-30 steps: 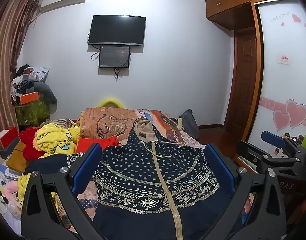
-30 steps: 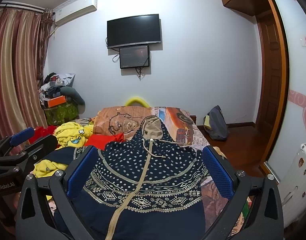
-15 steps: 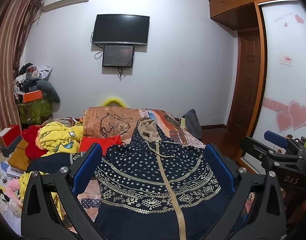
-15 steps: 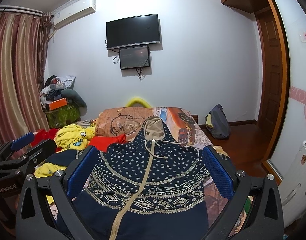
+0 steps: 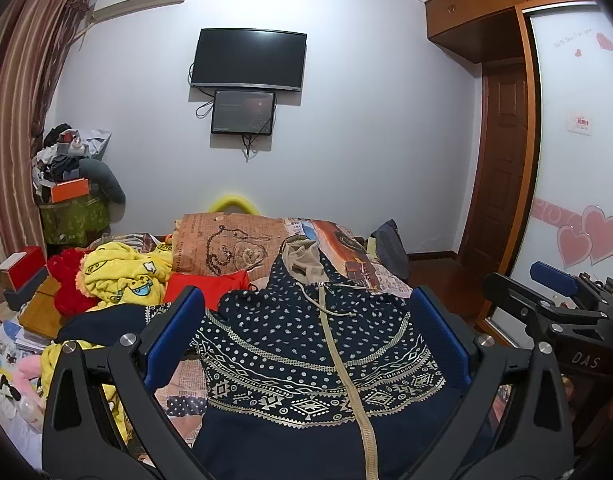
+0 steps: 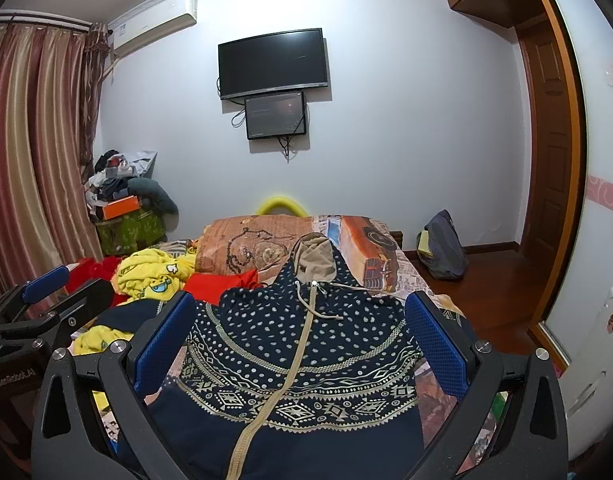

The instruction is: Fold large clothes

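Nearest the cameras, the left gripper [image 5: 306,344] and the right gripper [image 6: 302,340] are held above the bed [image 6: 402,280], jaws spread wide and nothing gripped. Between the blue pads, a navy patterned zip hoodie [image 5: 306,344] is laid flat on the bed, front up, hood [image 5: 302,254] pointing away. Left of it, a yellow cartoon garment [image 5: 122,276] and red clothes [image 5: 210,286] are piled. Beyond, a wall-mounted television [image 5: 248,58] is seen.
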Demonstrator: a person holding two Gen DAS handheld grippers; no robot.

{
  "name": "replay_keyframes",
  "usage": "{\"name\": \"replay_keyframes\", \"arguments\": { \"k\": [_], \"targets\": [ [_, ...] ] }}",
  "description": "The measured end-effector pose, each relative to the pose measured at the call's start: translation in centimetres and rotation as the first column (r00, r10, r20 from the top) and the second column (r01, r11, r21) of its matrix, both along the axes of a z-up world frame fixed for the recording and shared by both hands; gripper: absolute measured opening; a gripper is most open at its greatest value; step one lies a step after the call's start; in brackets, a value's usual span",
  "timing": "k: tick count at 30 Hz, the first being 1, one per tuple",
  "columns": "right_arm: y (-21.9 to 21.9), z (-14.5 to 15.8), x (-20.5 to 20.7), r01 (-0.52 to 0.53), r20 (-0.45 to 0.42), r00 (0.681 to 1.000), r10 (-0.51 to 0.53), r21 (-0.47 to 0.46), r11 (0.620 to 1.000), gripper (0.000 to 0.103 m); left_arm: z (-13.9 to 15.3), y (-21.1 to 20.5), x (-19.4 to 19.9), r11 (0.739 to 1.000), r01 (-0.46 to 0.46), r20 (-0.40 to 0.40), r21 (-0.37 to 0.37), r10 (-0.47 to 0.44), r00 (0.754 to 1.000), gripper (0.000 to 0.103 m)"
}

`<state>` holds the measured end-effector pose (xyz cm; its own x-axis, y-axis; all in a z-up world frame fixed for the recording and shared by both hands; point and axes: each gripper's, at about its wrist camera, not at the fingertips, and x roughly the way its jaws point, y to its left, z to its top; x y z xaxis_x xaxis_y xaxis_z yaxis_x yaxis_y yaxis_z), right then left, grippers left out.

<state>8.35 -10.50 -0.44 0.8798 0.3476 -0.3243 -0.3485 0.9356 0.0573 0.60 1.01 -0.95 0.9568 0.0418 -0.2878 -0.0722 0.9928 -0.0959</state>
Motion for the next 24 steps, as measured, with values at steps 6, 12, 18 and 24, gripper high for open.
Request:
{"name": "replay_keyframes", "arguments": {
  "k": [6, 12, 18, 24],
  "targets": [
    [-0.13, 0.0, 0.11, 0.002, -0.001, 1.0, -0.002, -0.001, 1.0, 0.103, 0.0, 0.08, -0.06, 1.0, 0.0, 0.001, 0.002, 0.0, 1.0, 0.103],
    [-0.14, 0.04, 0.17, 0.001, -0.001, 1.0, -0.001, -0.002, 1.0, 0.103, 0.0, 0.09, -0.02, 1.0, 0.001, 0.0, 0.002, -0.001, 1.0, 0.103],
    [-0.14, 0.04, 0.19, 0.003, 0.0, 1.0, -0.003, -0.003, 1.0, 0.103, -0.03, 0.07, -0.03, 1.0, 0.0, 0.0, 0.003, 0.0, 1.0, 0.103],
    [-0.16, 0.06, 0.31, 0.003, -0.002, 1.0, -0.003, -0.003, 1.0, 0.103, -0.16, -0.02, 0.0, 1.0, -0.004, 0.001, 0.009, 0.004, 1.0, 0.103]
  ]
}}
